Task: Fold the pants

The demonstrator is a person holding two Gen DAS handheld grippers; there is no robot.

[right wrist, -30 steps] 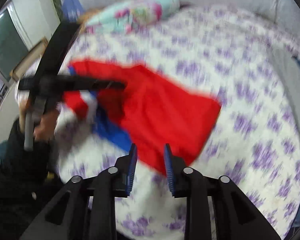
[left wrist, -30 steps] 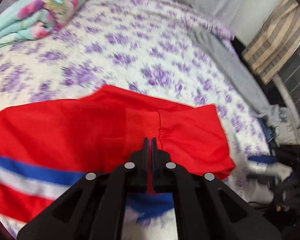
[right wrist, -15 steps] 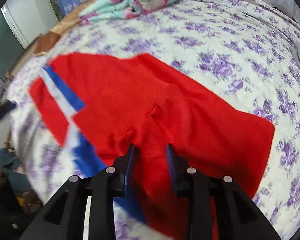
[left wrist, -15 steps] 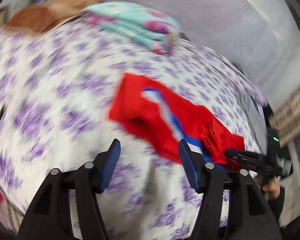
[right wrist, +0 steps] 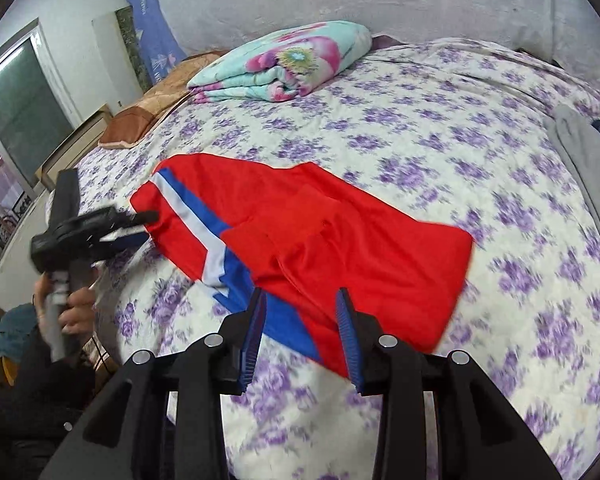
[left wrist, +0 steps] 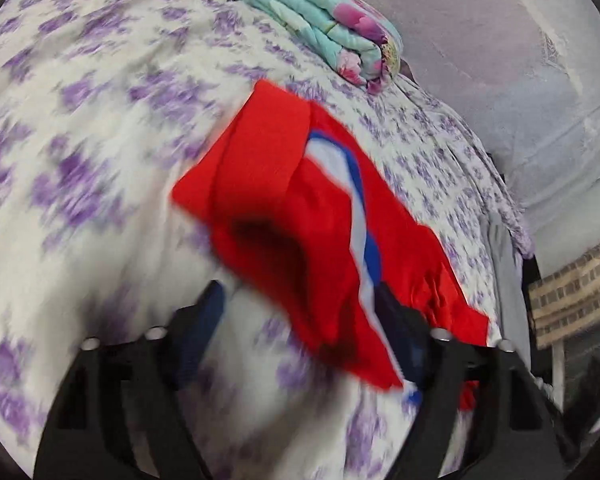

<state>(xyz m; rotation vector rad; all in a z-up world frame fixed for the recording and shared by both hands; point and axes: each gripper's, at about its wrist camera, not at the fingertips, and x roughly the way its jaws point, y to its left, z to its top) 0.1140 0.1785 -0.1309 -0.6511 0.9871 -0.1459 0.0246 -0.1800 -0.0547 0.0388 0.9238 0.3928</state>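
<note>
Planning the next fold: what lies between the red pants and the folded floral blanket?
Only bare purple-flowered bedsheet. The right wrist view shows nothing lying between the red pants and the folded floral blanket; the left wrist view agrees.

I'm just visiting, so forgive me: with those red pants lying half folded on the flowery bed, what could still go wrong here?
The red pants lie near the bed's edge, one end by the left gripper, so a tug might drag them off. Both sets of jaws are opening with nothing gripped; the right gripper hangs over the near hem and could snag it. The fold looks lumpy in the left view, so creases may set.
</note>
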